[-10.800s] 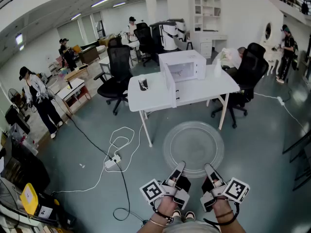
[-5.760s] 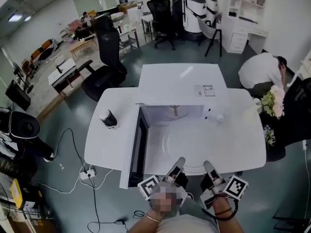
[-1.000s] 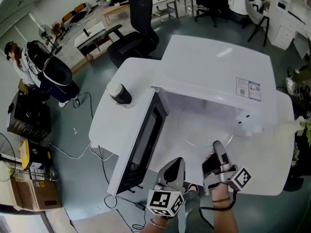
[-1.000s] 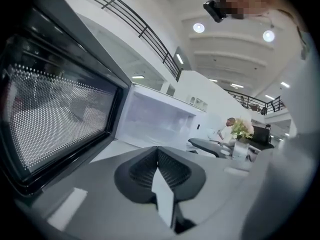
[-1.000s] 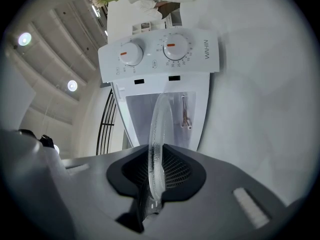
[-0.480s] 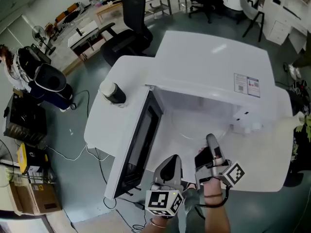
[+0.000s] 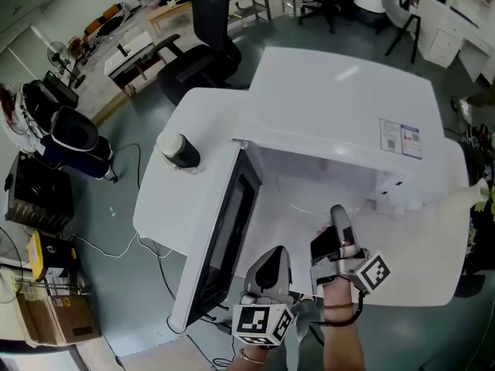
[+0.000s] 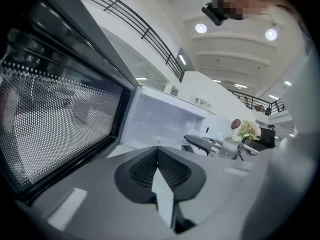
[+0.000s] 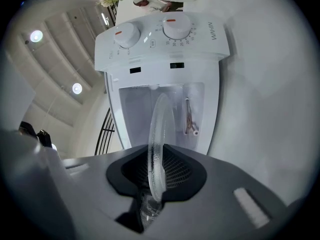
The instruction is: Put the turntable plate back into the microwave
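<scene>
The clear glass turntable plate (image 9: 159,134) stands edge-on between the jaws of my right gripper (image 9: 158,176), which is shut on its rim. In the head view the right gripper (image 7: 338,221) reaches into the mouth of the white microwave (image 7: 348,99), and the plate (image 7: 309,207) shows only faintly over the cavity floor. Deep in the cavity lies the roller ring (image 9: 190,118). My left gripper (image 7: 271,260) hangs back at the table's front edge beside the open door (image 7: 226,234), shut and empty (image 8: 158,160).
A dark cup with a white lid (image 7: 178,150) stands on the white table (image 7: 182,199) left of the microwave. Two control knobs (image 9: 176,28) sit beside the cavity. Flowers (image 7: 481,193) are at the table's right edge. An office chair (image 7: 210,29) stands behind.
My right gripper has carried the plate a little farther toward the cavity. The left gripper has stayed where it was, still shut.
</scene>
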